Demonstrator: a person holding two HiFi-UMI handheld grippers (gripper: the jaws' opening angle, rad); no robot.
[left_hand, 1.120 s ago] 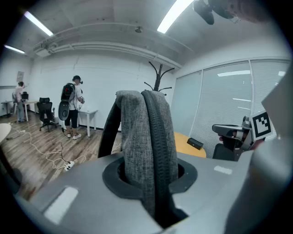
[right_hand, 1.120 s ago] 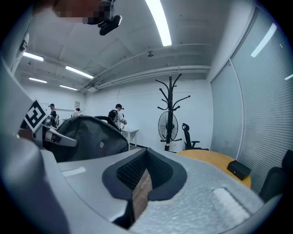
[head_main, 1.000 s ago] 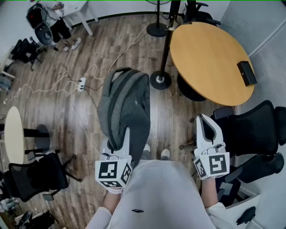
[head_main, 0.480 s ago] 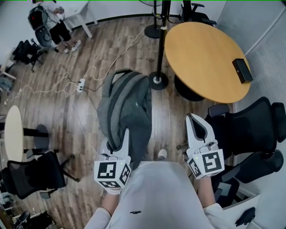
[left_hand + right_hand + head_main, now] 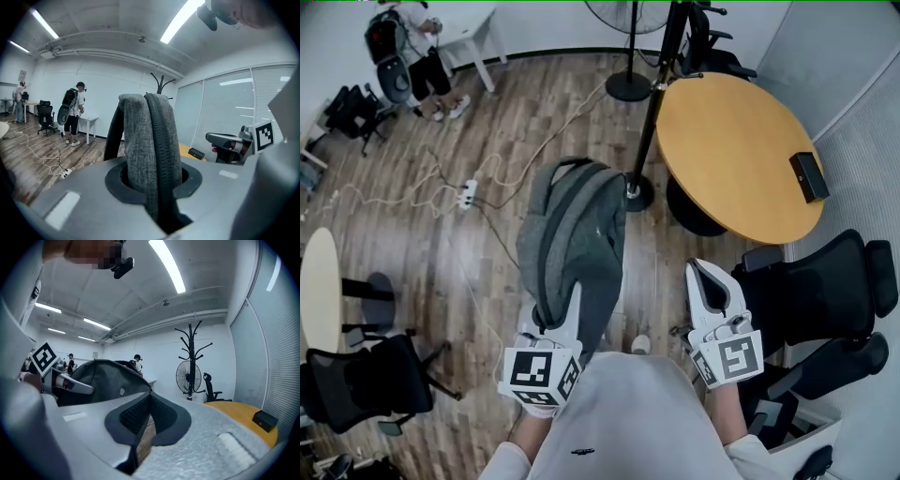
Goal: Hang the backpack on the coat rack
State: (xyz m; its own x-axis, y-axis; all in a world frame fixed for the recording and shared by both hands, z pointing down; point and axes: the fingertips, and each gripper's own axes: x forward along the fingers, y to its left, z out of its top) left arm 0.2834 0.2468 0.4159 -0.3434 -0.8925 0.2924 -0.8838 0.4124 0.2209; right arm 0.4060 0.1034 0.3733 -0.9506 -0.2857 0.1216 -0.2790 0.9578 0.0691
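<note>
While the backpack (image 5: 572,234) hangs above the floor, clamped in the left gripper (image 5: 555,319), it is being carried toward the coat rack (image 5: 652,112). The right gripper (image 5: 703,277) is closed and empty. Next, I think, the backpack must be lifted until its loop reaches a hook.

Ahead of me the coat rack (image 5: 652,103) stands right against the left edge of the round table (image 5: 741,141), so I can't come at it from the right, and a standing fan (image 5: 630,37) stands just behind it. The wood floor (image 5: 502,112) left of the pole is open apart from a power strip (image 5: 470,193) and loose cables (image 5: 394,192). The backpack (image 5: 577,234) fills the space before my left gripper (image 5: 553,314), and black office chairs (image 5: 825,291) crowd my right gripper (image 5: 705,272).
</note>
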